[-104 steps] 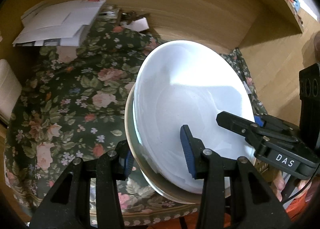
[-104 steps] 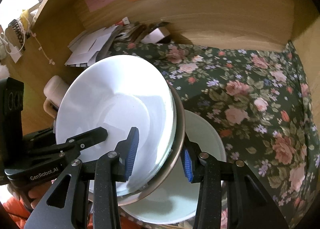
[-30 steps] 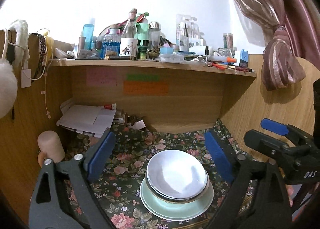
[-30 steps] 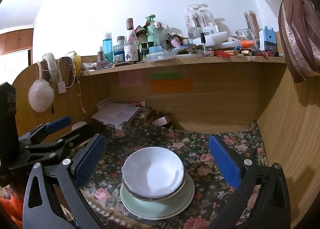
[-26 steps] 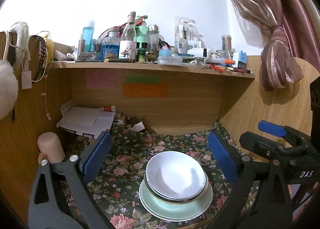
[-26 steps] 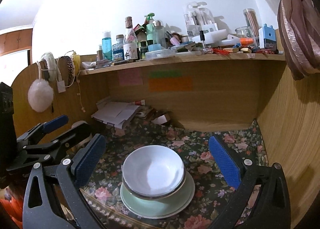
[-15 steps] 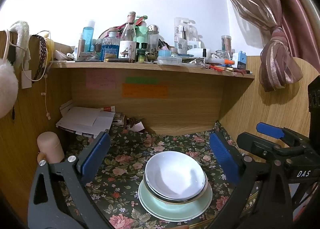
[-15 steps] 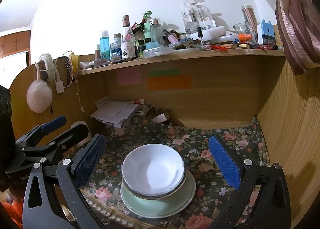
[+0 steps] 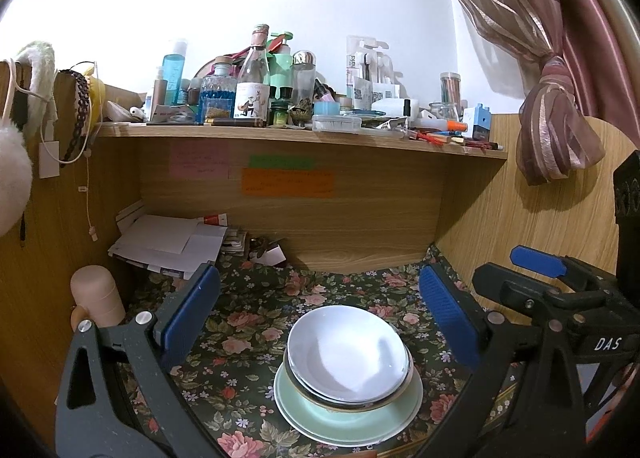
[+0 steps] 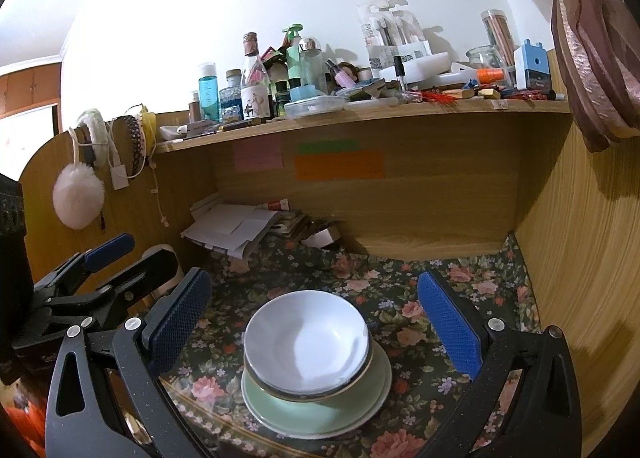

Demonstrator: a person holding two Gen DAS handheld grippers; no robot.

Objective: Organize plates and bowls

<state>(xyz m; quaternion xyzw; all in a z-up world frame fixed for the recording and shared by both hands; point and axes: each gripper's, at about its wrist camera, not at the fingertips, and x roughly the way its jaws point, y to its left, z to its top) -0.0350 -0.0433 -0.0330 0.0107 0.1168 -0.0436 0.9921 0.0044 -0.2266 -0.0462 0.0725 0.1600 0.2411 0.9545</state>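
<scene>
resting on the floral bench [image 9: 248, 342]: white bowl [image 9: 346, 352] nested in gold-rimmed bowl [image 10: 320, 392], both atop pale green plate [image 9: 348, 424]. left gripper [image 9: 320, 322] and right gripper [image 10: 314, 322], fingers spread wide, holding nothing, well apart from the stack. cluttered shelf [image 9: 300, 135] above; papers [image 10: 230, 227] at rear left.

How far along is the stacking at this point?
Looks finished: the white bowl sits nested in a gold-rimmed bowl on the green plate. Nothing is in hand; left gripper and right gripper are open, clear of the stack. No loose dishes show.
</scene>
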